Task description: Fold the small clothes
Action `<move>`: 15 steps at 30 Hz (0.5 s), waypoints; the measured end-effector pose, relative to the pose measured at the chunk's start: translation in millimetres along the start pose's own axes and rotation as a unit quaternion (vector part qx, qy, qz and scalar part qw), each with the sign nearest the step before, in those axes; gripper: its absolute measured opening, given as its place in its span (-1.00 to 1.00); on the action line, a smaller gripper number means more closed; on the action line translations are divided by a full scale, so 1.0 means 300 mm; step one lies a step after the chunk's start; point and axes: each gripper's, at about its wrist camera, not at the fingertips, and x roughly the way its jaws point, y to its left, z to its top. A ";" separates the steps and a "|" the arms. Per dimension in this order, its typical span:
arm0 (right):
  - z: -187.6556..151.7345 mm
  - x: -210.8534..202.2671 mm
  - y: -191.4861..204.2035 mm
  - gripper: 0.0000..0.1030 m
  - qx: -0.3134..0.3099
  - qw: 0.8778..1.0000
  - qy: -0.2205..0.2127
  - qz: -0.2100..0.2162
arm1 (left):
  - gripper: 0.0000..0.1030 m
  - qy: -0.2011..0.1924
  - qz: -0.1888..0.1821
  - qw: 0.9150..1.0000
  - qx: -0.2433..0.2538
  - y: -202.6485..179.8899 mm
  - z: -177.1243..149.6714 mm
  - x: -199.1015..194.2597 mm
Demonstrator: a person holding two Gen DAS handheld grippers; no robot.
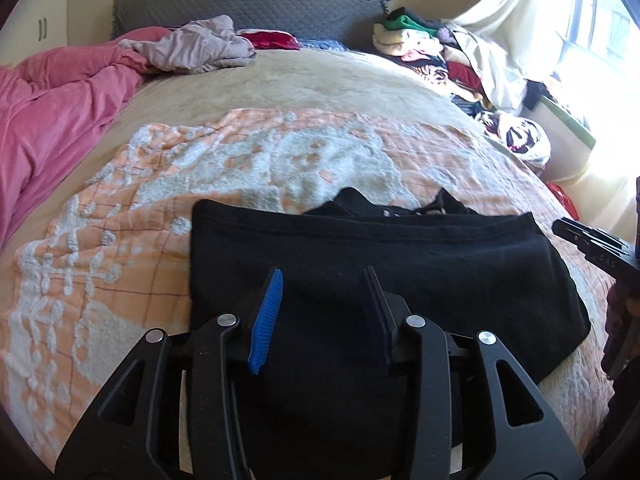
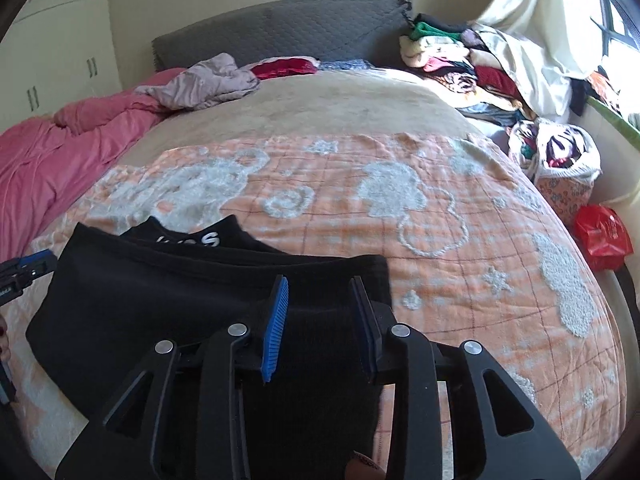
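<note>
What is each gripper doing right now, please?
Left gripper: open over the black garment, holding nothing.
Right gripper: open over the same garment, holding nothing.

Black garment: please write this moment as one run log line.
black garment: folded, flat on bed blanket | left tool: open | right tool: open

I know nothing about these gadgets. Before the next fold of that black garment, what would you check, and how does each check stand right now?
1. Left gripper let go: ok, jaws apart, nothing pinched.
2. Right gripper let go: ok, jaws apart.
3. Black garment lies folded on the orange blanket: ok.
4. Top edge of the fold straight: ok in the left wrist view.
5. Layers underneath lined up: not ok, a part with white lettering sticks out beyond the fold.
6. Near edge of the garment: cannot tell, hidden by the grippers.
</note>
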 end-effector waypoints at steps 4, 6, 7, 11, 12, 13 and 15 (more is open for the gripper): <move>-0.042 0.035 0.114 -0.30 -0.053 0.998 0.034 0.026 | -0.14 0.041 0.001 0.999 0.018 -0.051 -0.049 0.057; -0.073 0.067 0.125 -0.26 -0.063 0.996 0.066 0.024 | -0.08 0.067 0.002 0.997 0.024 -0.054 -0.088 0.090; -0.092 0.087 0.116 -0.19 -0.062 0.994 0.084 0.013 | -0.05 0.073 0.004 0.997 0.028 -0.057 -0.109 0.100; -0.139 0.088 0.047 -0.02 -0.031 0.995 0.093 -0.005 | 0.01 0.067 0.004 0.997 0.038 -0.057 -0.152 0.069; -0.144 0.078 0.037 -0.02 -0.025 0.995 0.094 -0.010 | 0.01 0.066 0.002 0.997 0.036 -0.055 -0.157 0.054; -0.146 0.065 0.033 -0.01 -0.019 0.995 0.093 -0.013 | 0.02 0.064 -0.001 0.997 0.031 -0.053 -0.162 0.037; -0.148 0.034 0.038 0.01 -0.011 0.996 0.087 -0.016 | 0.07 0.062 -0.008 0.998 0.030 -0.059 -0.169 0.014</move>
